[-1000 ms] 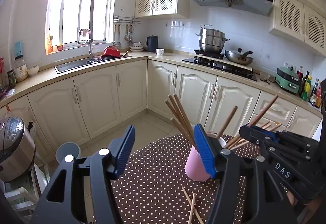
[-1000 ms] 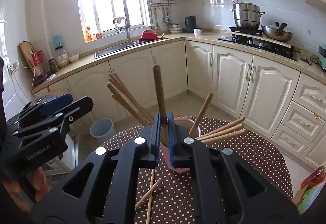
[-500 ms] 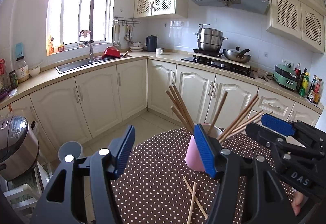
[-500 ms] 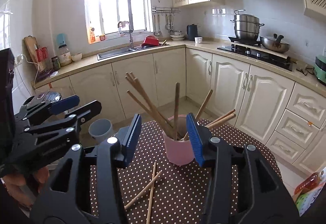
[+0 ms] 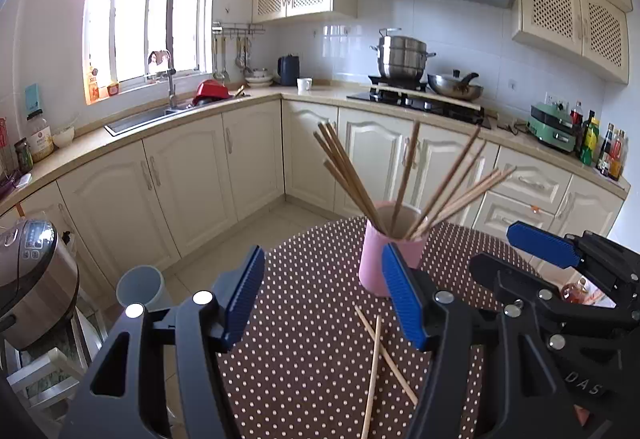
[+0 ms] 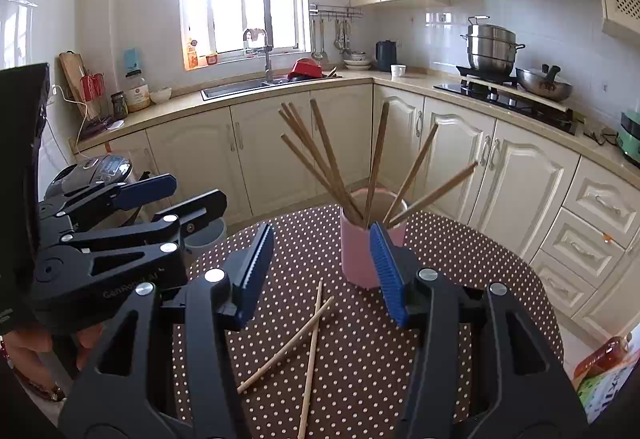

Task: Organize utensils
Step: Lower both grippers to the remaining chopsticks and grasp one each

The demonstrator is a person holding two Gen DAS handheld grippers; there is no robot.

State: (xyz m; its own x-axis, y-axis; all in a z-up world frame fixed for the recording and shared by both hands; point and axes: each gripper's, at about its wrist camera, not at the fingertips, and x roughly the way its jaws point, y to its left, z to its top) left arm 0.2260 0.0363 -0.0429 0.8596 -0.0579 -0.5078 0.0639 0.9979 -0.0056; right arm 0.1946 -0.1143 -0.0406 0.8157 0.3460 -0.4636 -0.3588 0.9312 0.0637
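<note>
A pink cup (image 5: 372, 263) (image 6: 356, 251) stands on the round table with the brown dotted cloth (image 5: 300, 359) (image 6: 460, 319). Several wooden chopsticks (image 5: 348, 175) (image 6: 320, 155) lean out of the cup. Two loose chopsticks (image 5: 374, 355) (image 6: 312, 335) lie crossed on the cloth in front of it. My right gripper (image 6: 320, 255) (image 5: 500, 251) hovers short of the cup above the loose pair; its jaws are opening with nothing between them. My left gripper (image 5: 322, 279) (image 6: 172, 195) is open and empty, to the left of the cup.
A rice cooker (image 5: 32, 279) and a grey bin (image 5: 140, 285) sit left of the table. Cream cabinets (image 6: 520, 179) run behind it. A colourful package (image 6: 608, 359) lies past the table's right edge. A hand (image 6: 24, 347) holds the left gripper.
The right gripper, shut on an upright chopstick over the cup, has opened and left it in the cup. Both grippers have drawn back from the cup.
</note>
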